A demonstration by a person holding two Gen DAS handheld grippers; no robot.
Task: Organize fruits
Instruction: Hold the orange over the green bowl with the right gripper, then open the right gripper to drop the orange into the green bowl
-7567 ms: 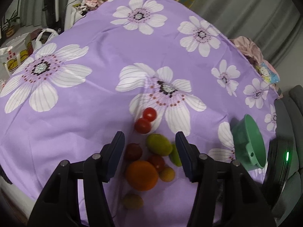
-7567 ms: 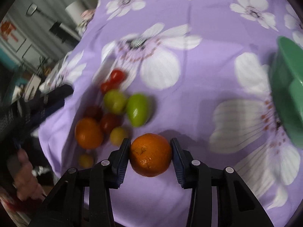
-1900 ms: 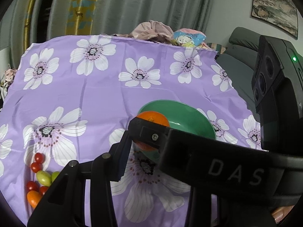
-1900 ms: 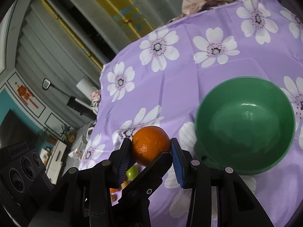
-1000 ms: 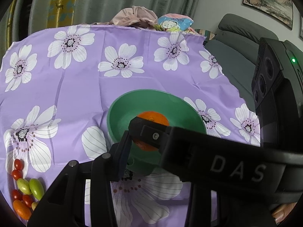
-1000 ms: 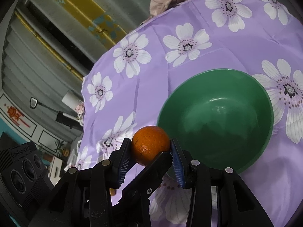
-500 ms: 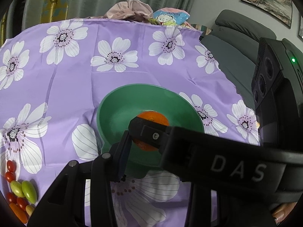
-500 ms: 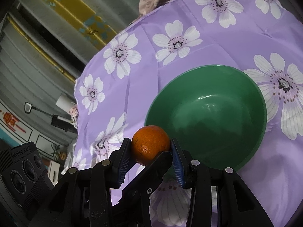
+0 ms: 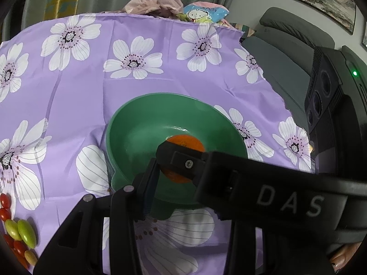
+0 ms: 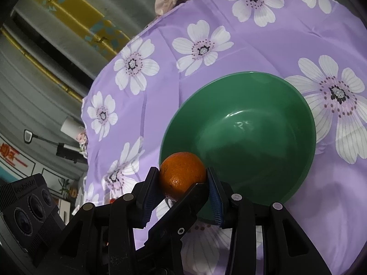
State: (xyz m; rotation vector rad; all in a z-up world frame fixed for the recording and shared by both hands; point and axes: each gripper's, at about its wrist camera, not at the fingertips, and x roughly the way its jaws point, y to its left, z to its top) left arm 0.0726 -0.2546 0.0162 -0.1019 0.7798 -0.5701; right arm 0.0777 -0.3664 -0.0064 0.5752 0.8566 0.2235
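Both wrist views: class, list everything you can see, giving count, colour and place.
orange: one, orange, held over the bowl's near rim
bowl: one, green, on the cloth, nothing in it
small fruits: several, red, green and yellowish, heaped at the cloth's near left edge
cloth: one, purple with white flowers, covering the table
sofa: one, grey, right of the table
clothes: a pile, pink, beyond the cloth's far edge
right fingers: two, black with blue pads, clamped on the orange
left fingers: one showing, black; the other hidden
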